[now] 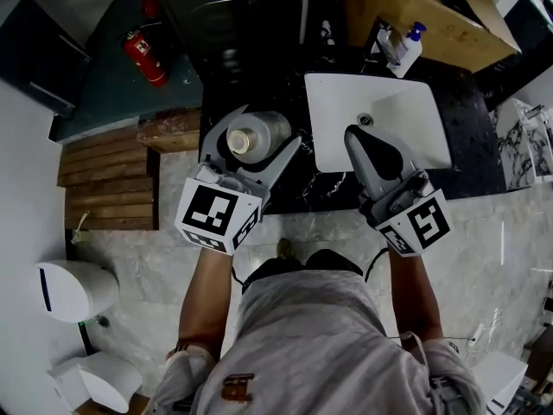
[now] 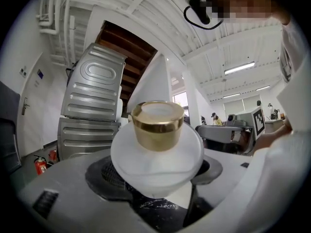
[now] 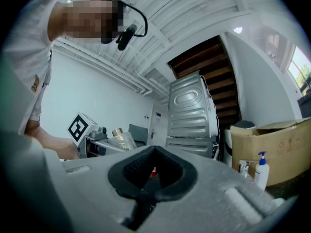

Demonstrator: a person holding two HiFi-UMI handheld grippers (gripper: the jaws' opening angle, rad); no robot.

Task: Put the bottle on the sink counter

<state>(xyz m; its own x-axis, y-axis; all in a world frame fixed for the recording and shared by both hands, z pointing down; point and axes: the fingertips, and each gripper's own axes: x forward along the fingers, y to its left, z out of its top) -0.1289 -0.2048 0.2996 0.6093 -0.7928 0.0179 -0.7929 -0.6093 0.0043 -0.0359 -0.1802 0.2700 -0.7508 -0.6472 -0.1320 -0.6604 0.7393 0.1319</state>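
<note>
Grip first: my left gripper (image 1: 262, 130) is spread wide and clamped on the frosted bottle (image 2: 155, 154), its gold cap (image 2: 158, 125) pointing up, both pads against its sides. The bottle sits over the black counter (image 1: 471, 119), just left of the white sink basin (image 1: 415, 111) (whether it touches the stone I cannot tell). My right gripper (image 1: 364, 135) has its jaws pressed together on nothing, over the basin. Beyond it stands a pump bottle (image 1: 406, 48) by a cardboard box (image 1: 432, 11); far left, a fire extinguisher (image 1: 145, 59).
</note>
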